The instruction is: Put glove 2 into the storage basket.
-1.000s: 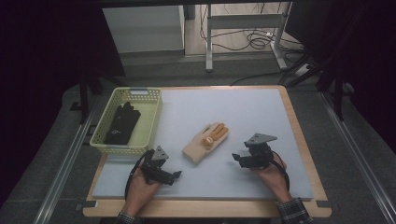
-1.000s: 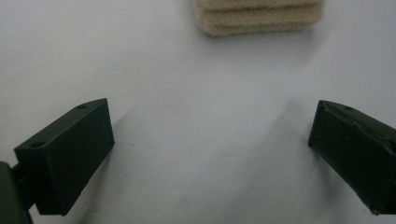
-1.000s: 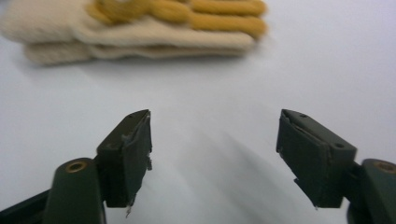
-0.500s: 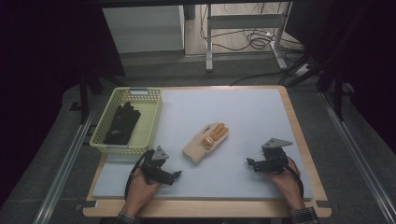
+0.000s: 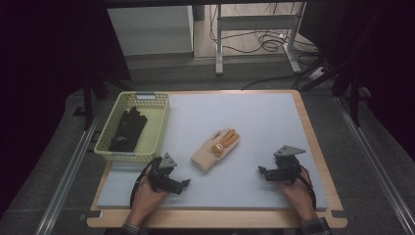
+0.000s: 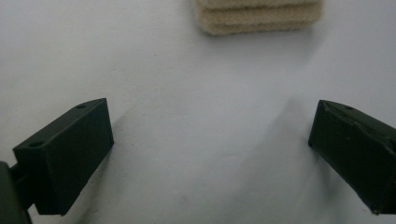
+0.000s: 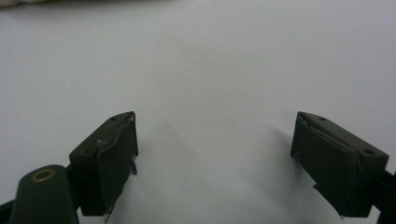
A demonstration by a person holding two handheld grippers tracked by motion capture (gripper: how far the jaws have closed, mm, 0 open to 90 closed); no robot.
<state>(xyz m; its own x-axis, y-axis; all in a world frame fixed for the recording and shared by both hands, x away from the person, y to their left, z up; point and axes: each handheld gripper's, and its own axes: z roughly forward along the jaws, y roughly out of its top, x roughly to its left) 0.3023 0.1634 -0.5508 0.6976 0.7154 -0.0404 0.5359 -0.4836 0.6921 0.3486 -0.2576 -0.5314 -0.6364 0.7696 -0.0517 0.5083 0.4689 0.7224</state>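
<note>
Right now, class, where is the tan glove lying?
In the high view the tan glove lies on the grey mat near its middle, right of the basket, between and just beyond the two grippers.

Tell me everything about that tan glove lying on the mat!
The tan glove looks knitted, with orange-coated fingers pointing toward the far right and a ribbed cream cuff toward the person. It lies flat on the pale blue mat, right of the yellow basket. Nothing grips it; both grippers sit apart from it.
</note>
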